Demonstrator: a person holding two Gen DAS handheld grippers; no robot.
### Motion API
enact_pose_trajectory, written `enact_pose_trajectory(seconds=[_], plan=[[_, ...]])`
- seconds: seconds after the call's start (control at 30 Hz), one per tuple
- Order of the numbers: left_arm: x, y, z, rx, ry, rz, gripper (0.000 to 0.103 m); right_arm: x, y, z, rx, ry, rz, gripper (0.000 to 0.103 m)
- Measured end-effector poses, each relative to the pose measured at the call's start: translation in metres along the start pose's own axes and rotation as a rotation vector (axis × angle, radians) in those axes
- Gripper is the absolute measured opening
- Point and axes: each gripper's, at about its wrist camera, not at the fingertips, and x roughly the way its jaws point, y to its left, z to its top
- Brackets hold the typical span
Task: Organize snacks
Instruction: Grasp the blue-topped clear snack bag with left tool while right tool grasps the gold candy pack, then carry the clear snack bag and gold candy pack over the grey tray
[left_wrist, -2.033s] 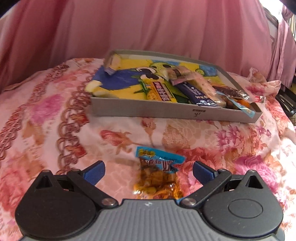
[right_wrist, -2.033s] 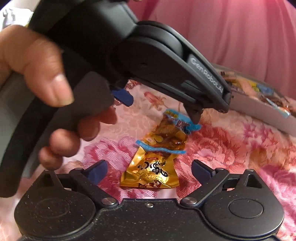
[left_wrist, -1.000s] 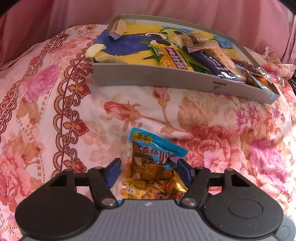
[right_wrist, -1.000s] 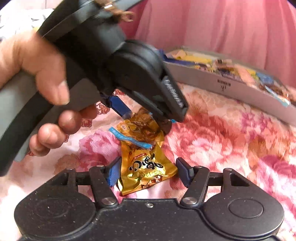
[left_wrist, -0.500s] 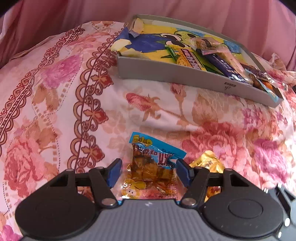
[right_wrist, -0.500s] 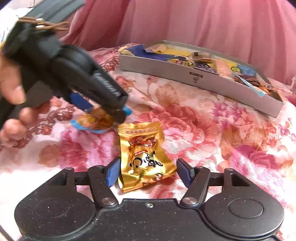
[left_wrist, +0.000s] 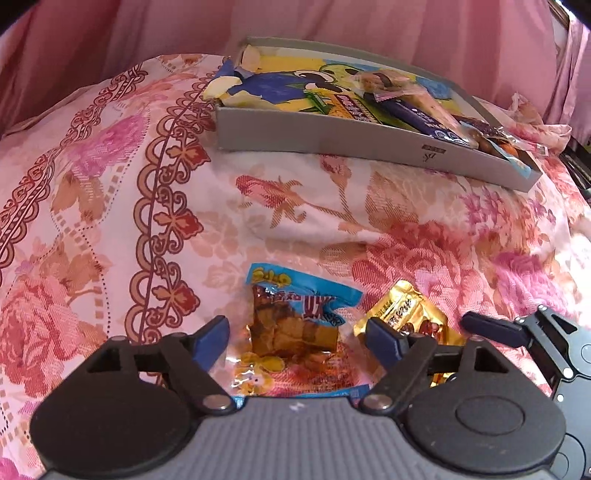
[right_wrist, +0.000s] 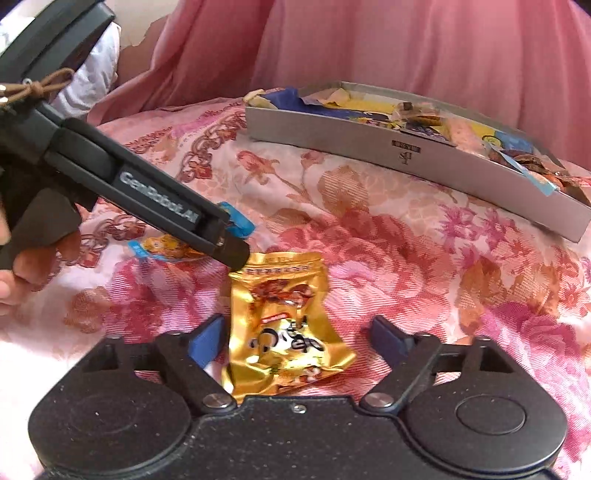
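Left wrist view: left tongs (left_wrist: 297, 338) apart around the blue snack packet (left_wrist: 295, 325) on the floral bedspread (left_wrist: 110, 221); right tongs (right_wrist: 297, 338) apart around the gold packet (right_wrist: 284, 325); grey tray (left_wrist: 332, 142) of snacks lies beyond.

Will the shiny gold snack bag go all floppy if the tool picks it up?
Probably a bit. The gold snack bag looks thin and crinkled, so it should bend and sag. Its glossy foil may slip. It looks small and puffy, likely light.

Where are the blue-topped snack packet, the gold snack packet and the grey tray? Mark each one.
blue-topped snack packet (left_wrist: 295, 325), left wrist view, on its clear middle.
gold snack packet (right_wrist: 284, 325), right wrist view, on its printed front.
grey tray (right_wrist: 369, 144), right wrist view, on its near wall.
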Motion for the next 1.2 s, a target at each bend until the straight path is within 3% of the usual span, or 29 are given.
enact_pose_trajectory(seconds=[0.1, 0.57, 0.8, 0.97, 1.2], plan=[[0.001, -0.003, -0.001, 0.031, 0.011, 0.027, 0.077, -0.002, 0.004, 0.0, -0.008, -0.008, 0.006, 0.064], [-0.007, 0.004, 0.001, -0.023, 0.022, 0.059, 0.066, -0.005, 0.004, 0.004, -0.023, 0.016, -0.015, 0.063], [-0.009, -0.016, -0.001, 0.061, -0.011, 0.196, 0.064, -0.01, 0.019, 0.001, -0.178, -0.023, -0.094, 0.063], [-0.012, -0.026, -0.004, 0.065, -0.052, 0.264, 0.064, -0.013, 0.028, -0.004, -0.278, -0.067, -0.161, 0.063], [-0.025, -0.021, -0.002, -0.018, -0.138, 0.243, 0.064, -0.015, 0.042, -0.014, -0.451, -0.165, -0.28, 0.062]])
